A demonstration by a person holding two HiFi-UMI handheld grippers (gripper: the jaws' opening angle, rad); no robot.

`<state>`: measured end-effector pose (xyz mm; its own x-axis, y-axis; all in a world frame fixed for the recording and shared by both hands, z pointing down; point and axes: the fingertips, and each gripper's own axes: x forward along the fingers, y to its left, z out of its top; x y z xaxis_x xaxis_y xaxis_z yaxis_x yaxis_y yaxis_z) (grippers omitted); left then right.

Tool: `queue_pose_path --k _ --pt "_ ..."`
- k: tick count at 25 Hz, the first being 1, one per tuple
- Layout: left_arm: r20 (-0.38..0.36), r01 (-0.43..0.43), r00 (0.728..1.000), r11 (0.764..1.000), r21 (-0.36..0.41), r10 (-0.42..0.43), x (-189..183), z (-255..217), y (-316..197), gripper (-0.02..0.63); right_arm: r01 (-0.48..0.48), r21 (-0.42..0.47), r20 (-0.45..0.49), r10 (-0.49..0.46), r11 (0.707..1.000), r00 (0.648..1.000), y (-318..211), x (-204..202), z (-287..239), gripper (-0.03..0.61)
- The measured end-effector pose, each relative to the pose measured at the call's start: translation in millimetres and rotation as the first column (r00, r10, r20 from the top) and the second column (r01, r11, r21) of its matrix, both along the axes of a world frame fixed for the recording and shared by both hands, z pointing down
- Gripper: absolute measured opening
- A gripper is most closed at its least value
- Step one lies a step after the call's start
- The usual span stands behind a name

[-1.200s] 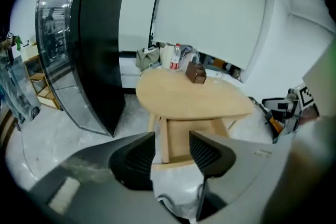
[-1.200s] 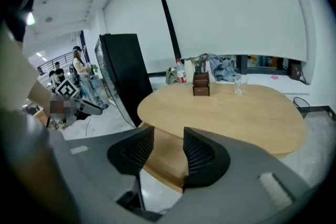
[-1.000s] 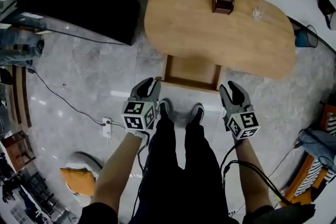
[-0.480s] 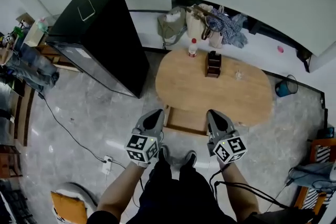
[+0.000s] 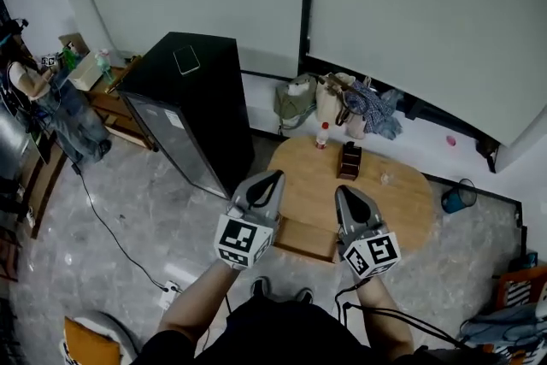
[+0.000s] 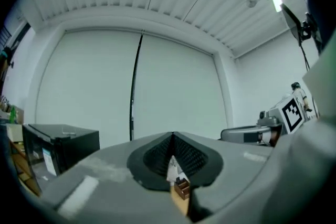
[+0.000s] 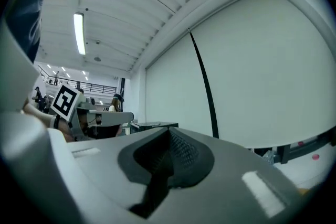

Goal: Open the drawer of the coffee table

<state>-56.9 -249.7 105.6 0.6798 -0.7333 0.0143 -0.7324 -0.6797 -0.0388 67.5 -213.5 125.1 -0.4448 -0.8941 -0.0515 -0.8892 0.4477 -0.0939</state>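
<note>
The oval wooden coffee table (image 5: 402, 201) lies low in the head view, far below my hands. Its drawer (image 5: 305, 239) stands pulled out at the near side. My left gripper (image 5: 272, 178) is held level, high above the table's left end, its jaws shut on nothing. Beside it, my right gripper (image 5: 345, 192) is also level and shut, empty, over the table's near middle. In the left gripper view the left gripper (image 6: 172, 136) faces the white wall, a sliver of table showing through its pads. The right gripper (image 7: 169, 131) likewise faces the wall.
On the table stand a bottle with a red cap (image 5: 322, 135) and a small dark wooden box (image 5: 348, 161). A black cabinet (image 5: 195, 107) stands left of the table, bags and clothes (image 5: 342, 103) behind it. A cable (image 5: 102, 226) crosses the grey floor.
Both grippers have risen a long way from near the drawer and floor to high above the table. Their jaws have gone from apart to shut. The head camera now looks further forward.
</note>
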Motion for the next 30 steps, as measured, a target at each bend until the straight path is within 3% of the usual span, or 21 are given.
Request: queue_pose_path --k 8,16,26,30 --pt "-0.054 -0.015 0.998 0.983 0.184 0.026 -2.7 -89.8 -7.2 0.002 -0.07 0.145 -0.037 0.076 0.987 0.996 -2.5 16.0 -70.6 0.003" --pt "-0.048 -0.052 0.997 0.961 0.272 0.067 15.5 -119.6 4.5 0.002 -0.089 0.237 -0.038 0.101 0.967 0.994 2.4 20.3 -103.1 0.002" --pt "-0.052 -0.027 0.998 0.964 0.266 0.042 -3.5 -117.5 16.8 0.002 -0.102 0.245 -0.076 0.124 0.964 0.989 13.7 4.7 -106.1 0.002" --pt "-0.062 -0.001 0.998 0.975 0.221 0.015 -9.2 -114.9 12.7 0.002 -0.083 0.251 -0.099 0.111 0.964 0.989 10.0 -2.9 -107.9 0.002"
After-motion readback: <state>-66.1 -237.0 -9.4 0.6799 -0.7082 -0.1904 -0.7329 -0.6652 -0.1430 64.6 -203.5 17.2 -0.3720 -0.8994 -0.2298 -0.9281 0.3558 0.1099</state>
